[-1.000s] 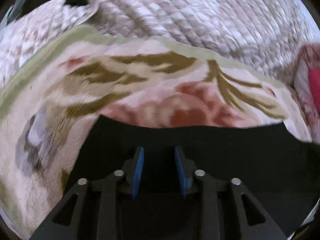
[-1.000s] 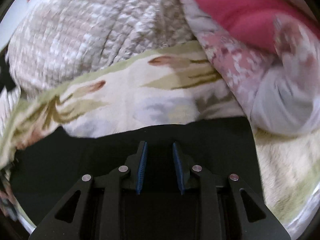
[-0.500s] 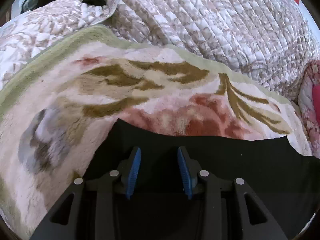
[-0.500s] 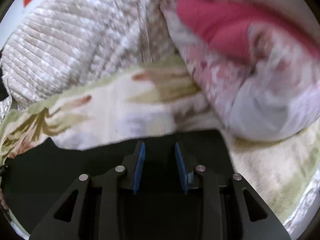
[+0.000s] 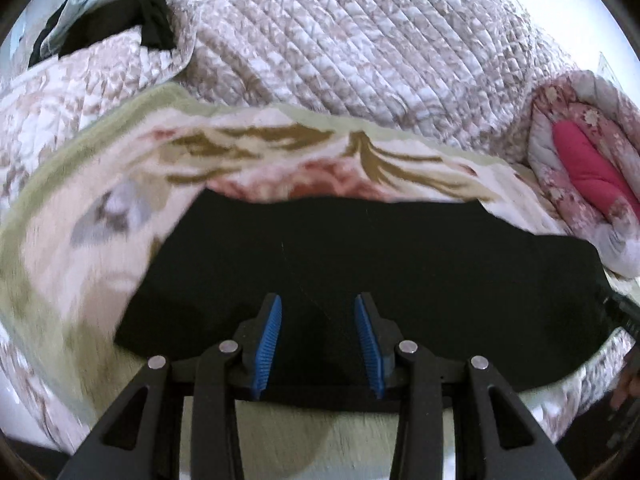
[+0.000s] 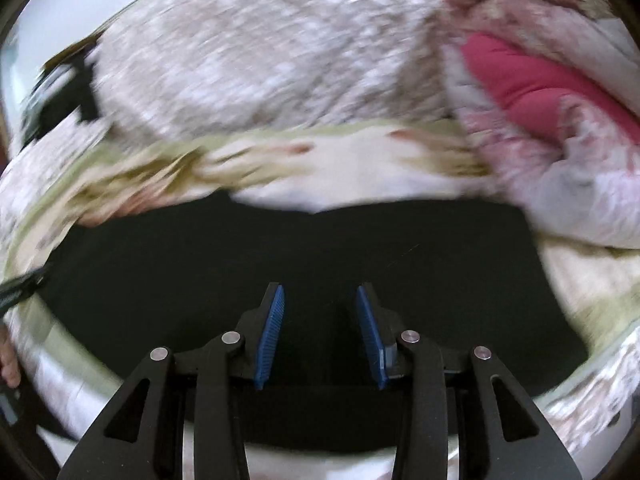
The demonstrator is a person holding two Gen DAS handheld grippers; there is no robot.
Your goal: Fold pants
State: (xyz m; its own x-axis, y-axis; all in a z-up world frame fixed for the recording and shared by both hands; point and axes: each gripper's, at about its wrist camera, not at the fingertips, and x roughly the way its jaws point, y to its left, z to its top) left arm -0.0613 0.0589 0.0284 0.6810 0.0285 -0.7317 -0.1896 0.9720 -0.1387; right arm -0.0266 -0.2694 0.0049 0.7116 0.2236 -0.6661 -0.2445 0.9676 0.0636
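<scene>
- The black pants [image 5: 400,264] lie flat as a wide, compact dark rectangle on the floral blanket [image 5: 100,240] that covers the bed, toward its near edge; the far edge of the cloth looks straight and no loose leg trails out.
- The left gripper [image 5: 318,340] hovers over the near edge of the pants with its blue pads [image 5: 269,340] standing apart; no cloth sits between them, so it holds nothing.
- The right gripper [image 6: 320,332] is over the same near edge, its jaws opening, with nothing pinched between them either.
- Judging by the tidy outline, at least one fold looks done and the cloth has been let go.
- What is left is hard to tell: the rectangle is still wide, so one more fold across may be needed, or just smoothing.
- Behind the blanket's far edge sit a quilted cover [image 5: 360,48] and a pink rolled comforter [image 5: 580,168], well clear of the pants.
</scene>
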